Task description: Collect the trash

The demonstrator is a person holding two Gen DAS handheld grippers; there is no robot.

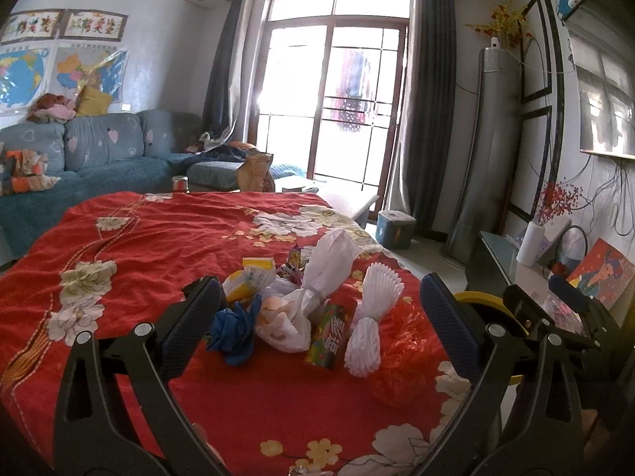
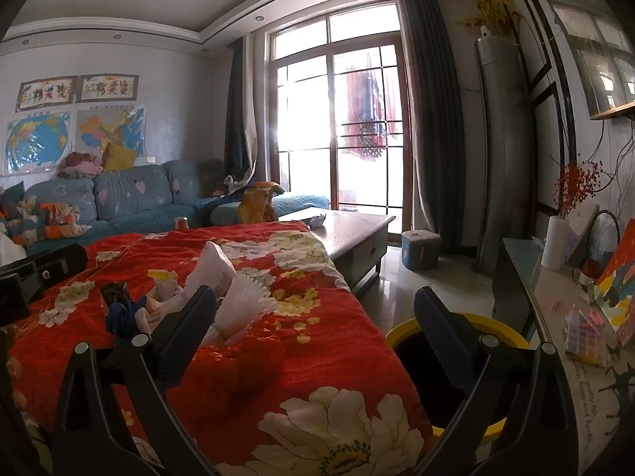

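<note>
A heap of trash lies on the red floral cloth [image 1: 178, 238]: a crumpled blue scrap [image 1: 232, 329], a white plastic bag [image 1: 317, 277], a yellow-white packet [image 1: 254, 273], a colourful wrapper [image 1: 331, 333], a white foam net [image 1: 373, 317] and a red mesh bag [image 1: 405, 353]. My left gripper [image 1: 323, 317] hangs open just in front of the heap, holding nothing. My right gripper [image 2: 315, 325] is open too, over the cloth's right edge, with the foam net [image 2: 246, 301] beyond its left finger. A yellow bin [image 2: 397, 331] with a dark liner stands on the floor under its right finger.
The bin [image 1: 480, 299] stands between the covered table and a cabinet [image 2: 555, 297] carrying a white vase [image 1: 530, 244] and pictures. A coffee table [image 2: 349, 226] and a blue stool [image 1: 395, 230] lie beyond. A blue sofa [image 1: 99, 150] lines the left wall.
</note>
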